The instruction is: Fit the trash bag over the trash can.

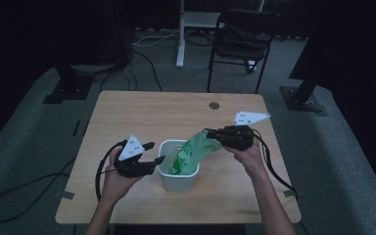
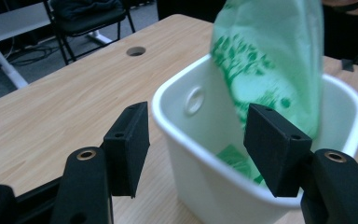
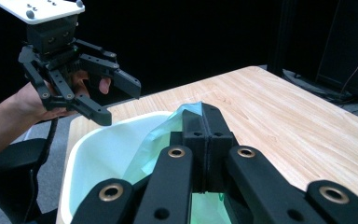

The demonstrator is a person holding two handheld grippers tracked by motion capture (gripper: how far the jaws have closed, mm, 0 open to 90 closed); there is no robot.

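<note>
On the one wooden table stands one white bin with one green bag hanging into it, pinched by the closed right gripper, while the left gripper gapes empty beside the bin.

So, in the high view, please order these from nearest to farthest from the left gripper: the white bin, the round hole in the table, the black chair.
1. White bin: just right of the left gripper, on the table.
2. Round hole: near the table's far edge, to the right.
3. Black chair: on the floor beyond the table.
</note>
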